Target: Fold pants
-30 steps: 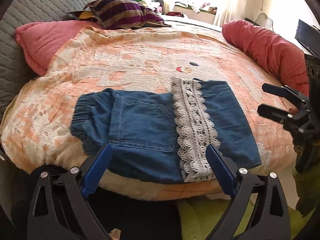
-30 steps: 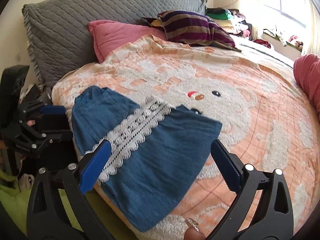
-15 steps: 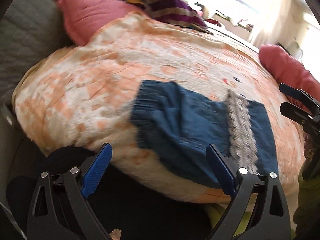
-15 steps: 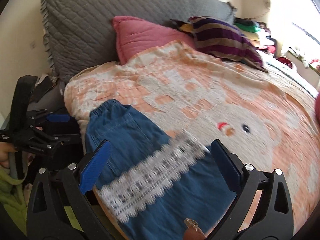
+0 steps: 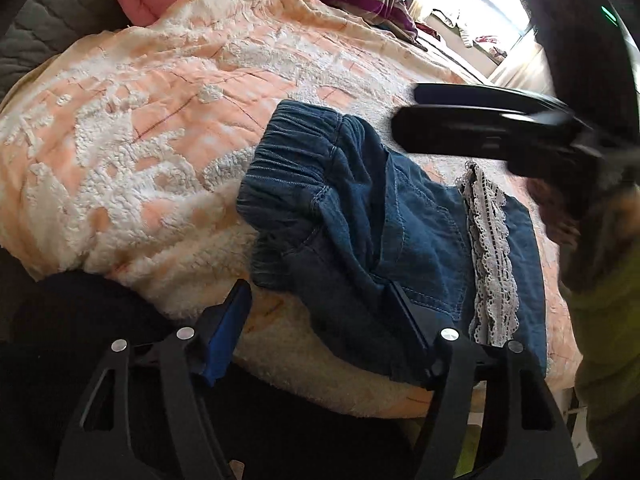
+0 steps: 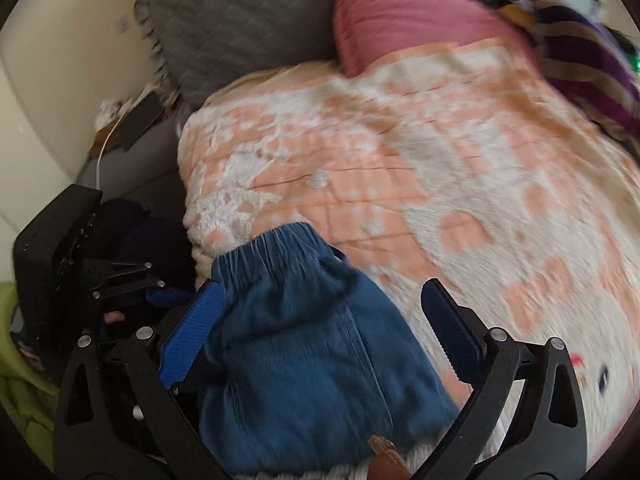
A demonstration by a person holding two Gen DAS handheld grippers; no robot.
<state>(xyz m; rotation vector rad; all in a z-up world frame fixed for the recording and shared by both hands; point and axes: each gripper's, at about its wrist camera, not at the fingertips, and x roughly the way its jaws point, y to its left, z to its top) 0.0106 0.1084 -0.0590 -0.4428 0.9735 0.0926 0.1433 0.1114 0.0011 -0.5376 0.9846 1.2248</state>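
Note:
Blue denim pants [image 5: 360,236] with a white lace band [image 5: 492,248] lie folded near the front edge of the bed, elastic waistband [image 5: 292,152] toward the left. My left gripper [image 5: 320,312] is open, its jaws on either side of the pants' near waist corner at the bed's edge. My right gripper [image 6: 316,328] is open just above the waistband end of the pants [image 6: 304,340]. It shows blurred in the left wrist view [image 5: 480,120], over the pants. The left gripper shows in the right wrist view [image 6: 132,280] at the lower left.
An orange and white fleece blanket [image 5: 160,100] covers the bed. A pink pillow [image 6: 400,12], a grey quilted cushion [image 6: 240,20] and a striped cushion [image 6: 584,48] lie at the head. A cable and a dark device [image 6: 136,124] lie beside the bed.
Both grippers have swung left and moved in close to the waistband end of the pants. The right gripper has come over the pants. Both stay open.

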